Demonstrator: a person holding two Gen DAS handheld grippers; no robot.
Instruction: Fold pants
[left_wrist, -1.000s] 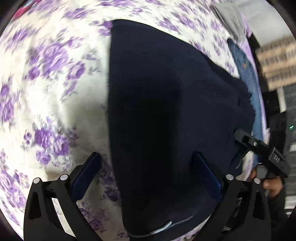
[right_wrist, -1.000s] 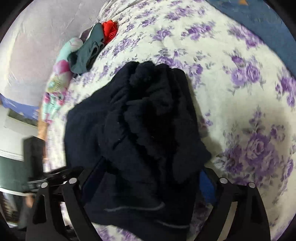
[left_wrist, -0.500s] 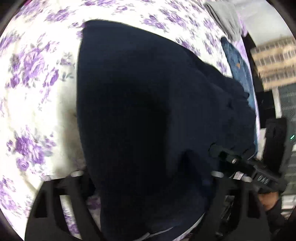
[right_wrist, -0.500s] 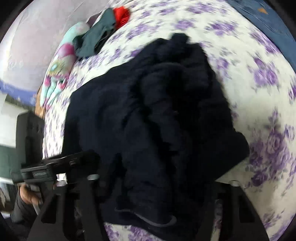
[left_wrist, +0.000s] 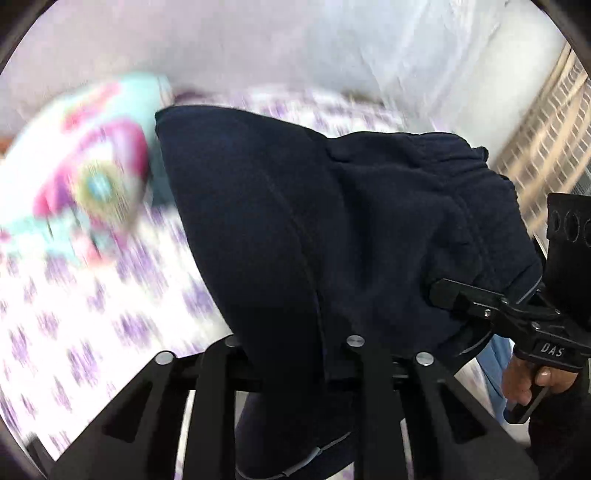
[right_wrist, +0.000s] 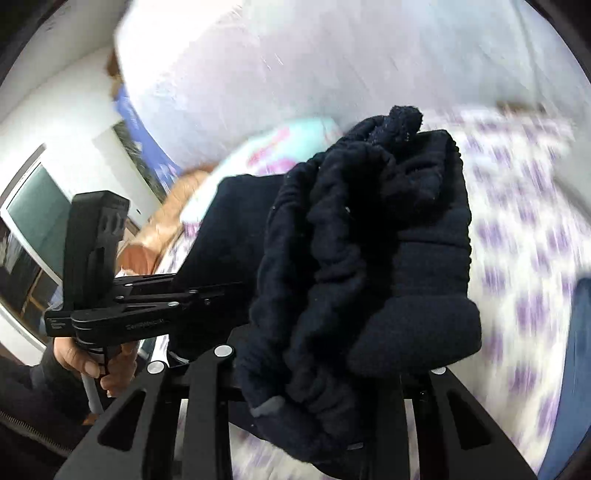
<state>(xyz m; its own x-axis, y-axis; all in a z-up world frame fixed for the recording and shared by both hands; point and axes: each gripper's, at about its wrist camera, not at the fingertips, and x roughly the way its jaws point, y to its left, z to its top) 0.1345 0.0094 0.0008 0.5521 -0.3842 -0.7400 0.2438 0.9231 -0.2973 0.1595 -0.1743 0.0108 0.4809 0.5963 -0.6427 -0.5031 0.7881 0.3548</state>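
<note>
the dark fleece pants (left_wrist: 332, 236) are held lifted above the floral bedsheet (left_wrist: 92, 314), clamped in the closed left gripper (left_wrist: 295, 354) and right gripper (right_wrist: 325, 365); soft, bulky and limp, they are judged best gripped at the elastic waistband (right_wrist: 332, 229).

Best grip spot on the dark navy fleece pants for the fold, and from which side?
Grip the dark navy fleece pants along the near edge, one claw per side, approaching from below the hem. The left claw and right claw are each shut on that edge; the bunched elastic waistband is bulky, so bite deep there.
</note>
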